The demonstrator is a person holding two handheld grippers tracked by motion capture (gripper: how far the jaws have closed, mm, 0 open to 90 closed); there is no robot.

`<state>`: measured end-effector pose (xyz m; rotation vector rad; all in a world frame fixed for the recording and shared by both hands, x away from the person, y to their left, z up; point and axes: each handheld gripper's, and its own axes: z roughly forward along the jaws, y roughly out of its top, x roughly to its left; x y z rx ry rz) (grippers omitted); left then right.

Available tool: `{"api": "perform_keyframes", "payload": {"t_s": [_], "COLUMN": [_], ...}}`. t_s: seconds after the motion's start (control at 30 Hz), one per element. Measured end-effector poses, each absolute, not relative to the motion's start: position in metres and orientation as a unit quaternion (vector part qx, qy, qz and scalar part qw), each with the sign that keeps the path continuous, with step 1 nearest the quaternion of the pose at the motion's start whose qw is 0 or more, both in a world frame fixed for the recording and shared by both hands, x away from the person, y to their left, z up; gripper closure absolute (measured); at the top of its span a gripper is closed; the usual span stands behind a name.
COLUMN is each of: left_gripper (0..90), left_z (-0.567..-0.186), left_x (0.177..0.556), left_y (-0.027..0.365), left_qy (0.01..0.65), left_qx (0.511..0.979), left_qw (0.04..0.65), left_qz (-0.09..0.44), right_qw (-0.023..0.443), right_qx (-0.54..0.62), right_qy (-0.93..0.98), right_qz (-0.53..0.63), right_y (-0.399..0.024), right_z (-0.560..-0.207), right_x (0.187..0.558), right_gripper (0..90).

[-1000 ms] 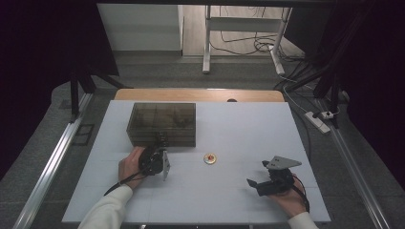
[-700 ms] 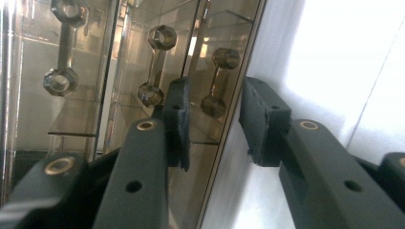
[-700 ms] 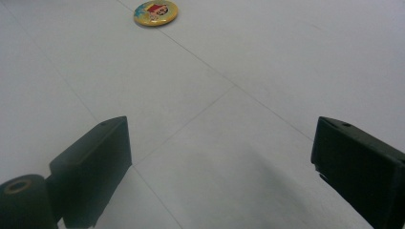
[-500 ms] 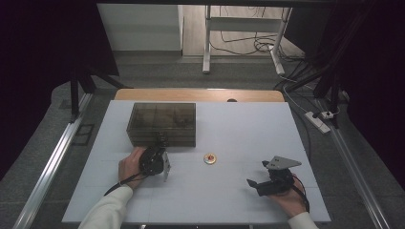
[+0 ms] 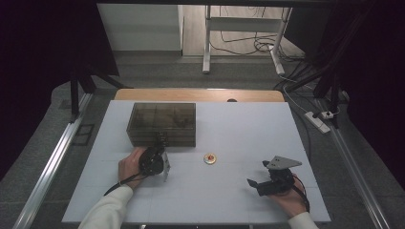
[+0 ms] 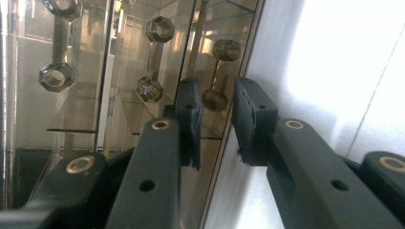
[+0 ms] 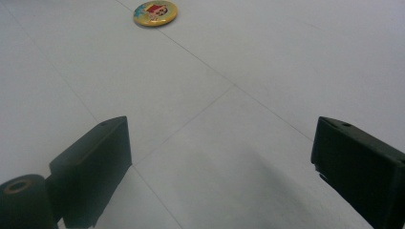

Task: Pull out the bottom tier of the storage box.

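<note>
A smoky see-through drawer box (image 5: 162,119) stands at the back left of the white table (image 5: 239,129). My left gripper (image 5: 160,140) reaches into its front face. In the left gripper view the box (image 6: 95,71) shows several dumbbell-shaped handles. One handle (image 6: 220,71) stands between the narrowly parted pads of the left gripper (image 6: 217,114), whose jaws have just been closing; a thin gap is left at the right pad. A round yellow badge (image 5: 209,158) lies mid-table. My right gripper (image 5: 253,183) rests at the front right, open, and points at the badge (image 7: 154,13) from far off.
A wooden strip (image 5: 200,94) runs along the table's far edge. Metal rails (image 5: 47,162) and floor cables (image 5: 310,114) flank the table. Bare table (image 7: 229,95) lies between the right gripper (image 7: 219,148) and the badge.
</note>
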<state>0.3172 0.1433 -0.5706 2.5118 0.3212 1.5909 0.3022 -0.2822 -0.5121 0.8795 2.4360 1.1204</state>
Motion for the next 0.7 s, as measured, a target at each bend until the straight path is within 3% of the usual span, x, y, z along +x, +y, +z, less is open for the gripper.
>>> {"api": "perform_keyframes", "payload": {"t_s": [0.7], "left_gripper": [78.2], "left_z": [-0.5718], "left_x": [0.3176], "left_y": [0.1426], "left_qy": [0.1], "left_qx": [0.835], "left_qw": [0.071], "left_qz": [0.537], "right_qw": [0.16], "right_qx": [0.307], "right_qy": [0.853], "right_qz": [0.39], "right_y": [-0.2818], "right_z": [-0.5122], "right_x": [0.302], "right_gripper": [6.5]}}
